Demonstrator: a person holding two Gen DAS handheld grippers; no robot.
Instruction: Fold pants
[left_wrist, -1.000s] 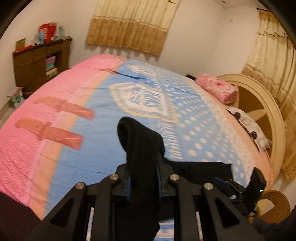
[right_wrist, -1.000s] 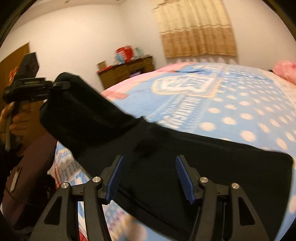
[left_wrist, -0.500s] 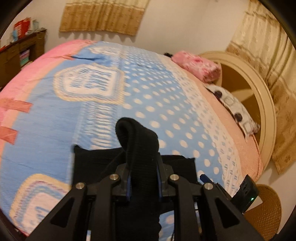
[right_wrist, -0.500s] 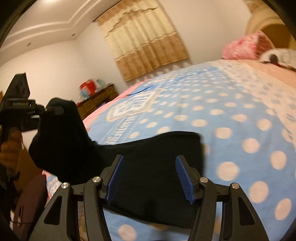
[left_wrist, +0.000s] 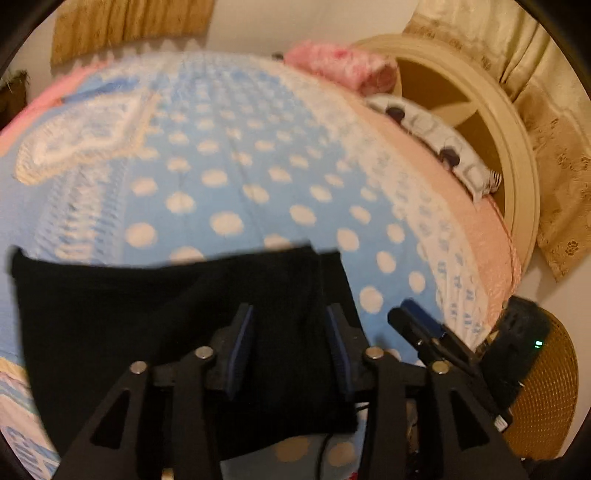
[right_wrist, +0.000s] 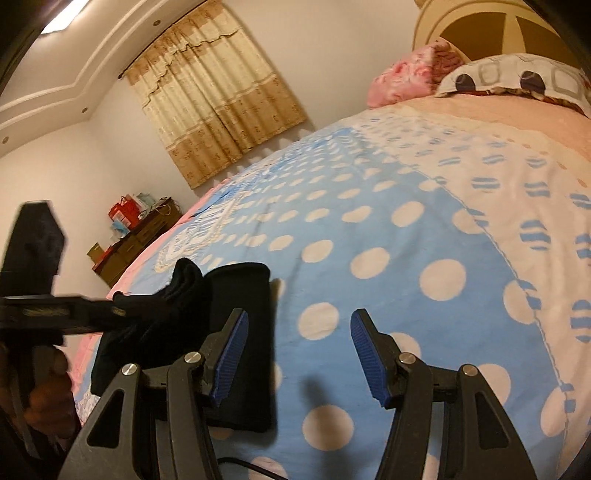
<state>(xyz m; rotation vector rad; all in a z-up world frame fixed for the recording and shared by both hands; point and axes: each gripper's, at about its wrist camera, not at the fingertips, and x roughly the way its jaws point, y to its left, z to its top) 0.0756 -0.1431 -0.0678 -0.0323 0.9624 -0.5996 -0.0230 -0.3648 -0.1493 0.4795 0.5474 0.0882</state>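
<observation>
Left gripper (left_wrist: 290, 332): jaws are opening; the blue pads are standing clear on either side of the cloth that was clenched between them half a second ago; the upright bunch of fabric seen then is gone, so the fold is being released. The black, soft knit pants (left_wrist: 166, 317) are now lying as a flat doubled rectangle on the blue polka-dot bedspread (left_wrist: 229, 177); the top layer's edge is sitting just short of the under layer's far edge, slightly offset at the corner.

Right gripper (right_wrist: 297, 354): jaws standing apart, gripping nothing; it is hovering just beside the pants' right edge, over bare bedspread, whereas a second ago black cloth filled the space between its fingers.

Judgement: one fold appears to be landing; the next need is probably smoothing or a further fold.

Well beyond the pants: the grey-patterned white pillow (left_wrist: 436, 144) and the fluffy pink pillow (left_wrist: 340, 68), both against the cream round headboard (left_wrist: 517, 155); motion blur is softening this far part.
</observation>
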